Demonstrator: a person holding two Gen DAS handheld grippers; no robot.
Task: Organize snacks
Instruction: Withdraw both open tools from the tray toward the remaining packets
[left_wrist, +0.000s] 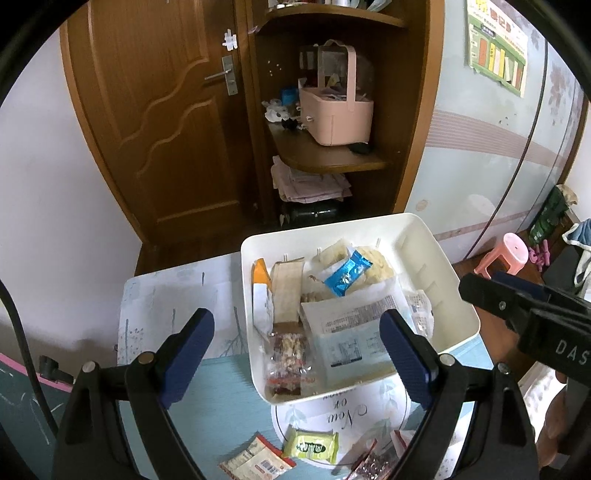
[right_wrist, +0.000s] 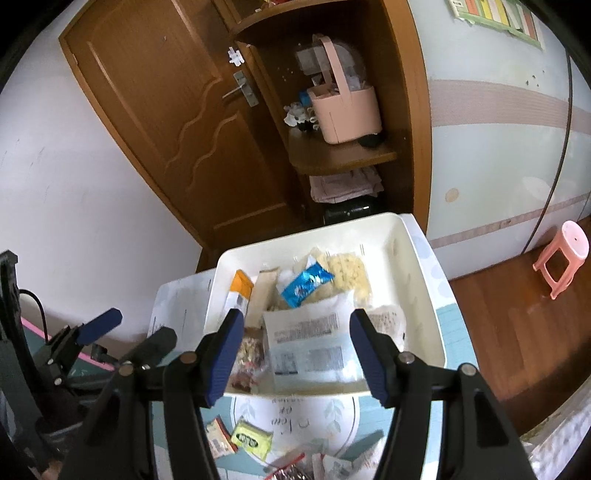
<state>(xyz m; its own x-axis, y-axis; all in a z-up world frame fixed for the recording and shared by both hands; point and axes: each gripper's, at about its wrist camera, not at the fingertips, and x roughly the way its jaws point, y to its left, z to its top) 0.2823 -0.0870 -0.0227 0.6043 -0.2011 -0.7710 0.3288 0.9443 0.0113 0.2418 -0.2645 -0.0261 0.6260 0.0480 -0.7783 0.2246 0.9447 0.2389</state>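
Between picks: both your grippers hang empty, jaws apart, above the white bin (left_wrist: 443, 258).
Next, reach the green snack packet (left_wrist: 311, 446) on the surface (left_wrist: 221, 406).

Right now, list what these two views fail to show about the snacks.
- Red-trimmed packets, left wrist view: cut off by the bottom edge.
- Print on the large white packet, right wrist view: blurred.
- Snacks under that packet in the white bin: covered.
- Green packet lettering: too small.
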